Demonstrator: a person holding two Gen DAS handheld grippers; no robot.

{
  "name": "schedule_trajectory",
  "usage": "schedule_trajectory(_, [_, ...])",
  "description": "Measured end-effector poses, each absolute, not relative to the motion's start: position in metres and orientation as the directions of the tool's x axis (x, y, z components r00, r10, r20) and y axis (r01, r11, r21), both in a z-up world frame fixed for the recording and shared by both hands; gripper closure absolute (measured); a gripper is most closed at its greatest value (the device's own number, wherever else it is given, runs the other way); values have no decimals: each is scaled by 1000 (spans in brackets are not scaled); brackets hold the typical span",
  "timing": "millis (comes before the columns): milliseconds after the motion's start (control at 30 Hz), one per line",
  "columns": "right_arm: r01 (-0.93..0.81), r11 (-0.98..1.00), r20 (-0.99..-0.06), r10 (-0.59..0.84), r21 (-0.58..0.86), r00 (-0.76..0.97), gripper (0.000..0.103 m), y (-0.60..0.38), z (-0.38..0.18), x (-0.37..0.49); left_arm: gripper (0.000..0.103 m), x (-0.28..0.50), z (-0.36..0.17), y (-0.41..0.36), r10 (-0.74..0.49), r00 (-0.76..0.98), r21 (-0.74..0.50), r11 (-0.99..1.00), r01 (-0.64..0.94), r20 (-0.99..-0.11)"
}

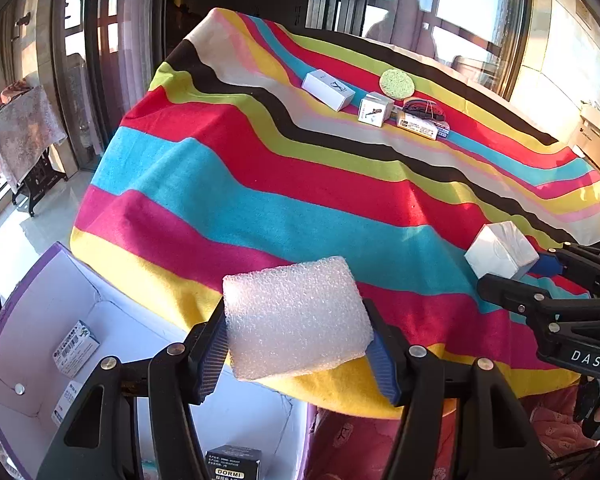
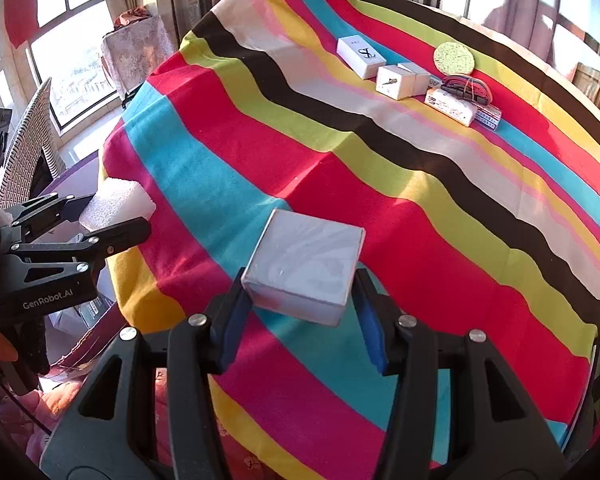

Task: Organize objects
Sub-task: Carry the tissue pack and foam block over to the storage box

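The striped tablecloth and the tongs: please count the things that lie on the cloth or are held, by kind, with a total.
White boxes on the cloth: 3
Printed packs: 2
Green round pad: 1
Bundled cable: 1
Foam block in left tongs: 1
White box in right tongs: 1
Total: 9

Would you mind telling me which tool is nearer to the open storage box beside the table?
Left. The left tool, holding a foam block, hangs beside the storage box; the right tool is farther over the table.
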State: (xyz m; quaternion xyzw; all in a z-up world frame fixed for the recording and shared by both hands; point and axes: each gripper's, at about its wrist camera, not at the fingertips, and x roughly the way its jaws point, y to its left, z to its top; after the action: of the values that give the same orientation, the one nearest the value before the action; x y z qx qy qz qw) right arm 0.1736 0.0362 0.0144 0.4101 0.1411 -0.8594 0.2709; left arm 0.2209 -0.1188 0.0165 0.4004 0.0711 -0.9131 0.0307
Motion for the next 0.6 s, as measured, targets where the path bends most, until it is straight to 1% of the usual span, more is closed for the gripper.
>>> schedule_trajectory(400, [675,-732,-788,-358,-96,-500,49,-5,18,201,41,239,25,-142,-16,-705,-144,-975,167,-709])
schedule_trajectory(600, [715,-690,-789,-374,-115,-487,49,-25,24,209,41,257,30,-160,-57,-718,-141,-967,213,-694])
